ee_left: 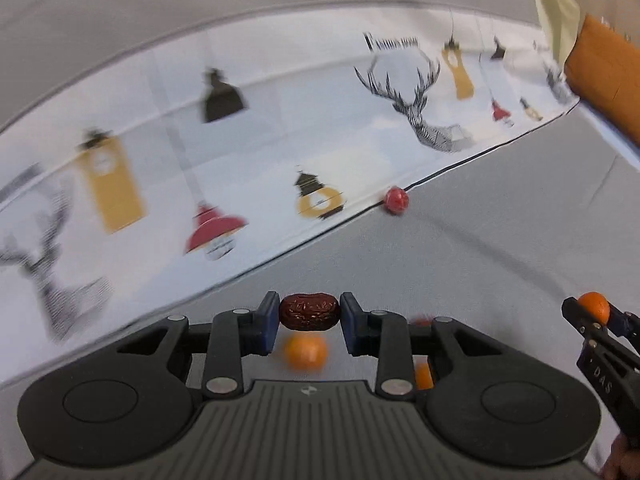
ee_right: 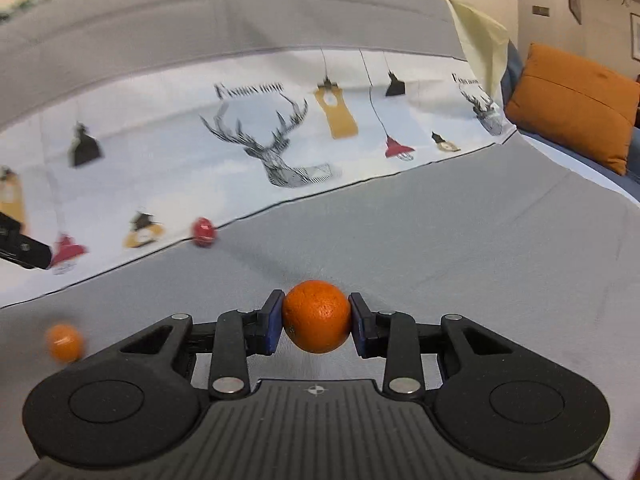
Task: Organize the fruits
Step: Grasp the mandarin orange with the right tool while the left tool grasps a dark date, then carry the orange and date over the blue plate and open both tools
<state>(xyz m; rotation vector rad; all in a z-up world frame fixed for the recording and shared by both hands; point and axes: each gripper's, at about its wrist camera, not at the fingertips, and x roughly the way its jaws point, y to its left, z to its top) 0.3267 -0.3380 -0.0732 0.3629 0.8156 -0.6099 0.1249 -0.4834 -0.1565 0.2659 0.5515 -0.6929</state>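
My left gripper [ee_left: 309,314] is shut on a dark brown wrinkled date [ee_left: 309,312] and holds it above the grey cloth. Below it lies a small orange [ee_left: 306,353], and another orange fruit [ee_left: 423,375] shows partly behind the right finger. My right gripper [ee_right: 316,318] is shut on an orange [ee_right: 317,316]; it also shows at the right edge of the left wrist view [ee_left: 595,307]. A red round fruit [ee_left: 396,199] lies at the edge of the printed cloth, also seen in the right wrist view [ee_right: 204,231]. Another small orange [ee_right: 65,342] lies at the left.
A white cloth printed with deer and lamps [ee_left: 256,152] covers the far part of the grey surface [ee_left: 460,248]. An orange cushion [ee_right: 576,104] and a pale yellow cloth [ee_right: 480,44] sit at the far right.
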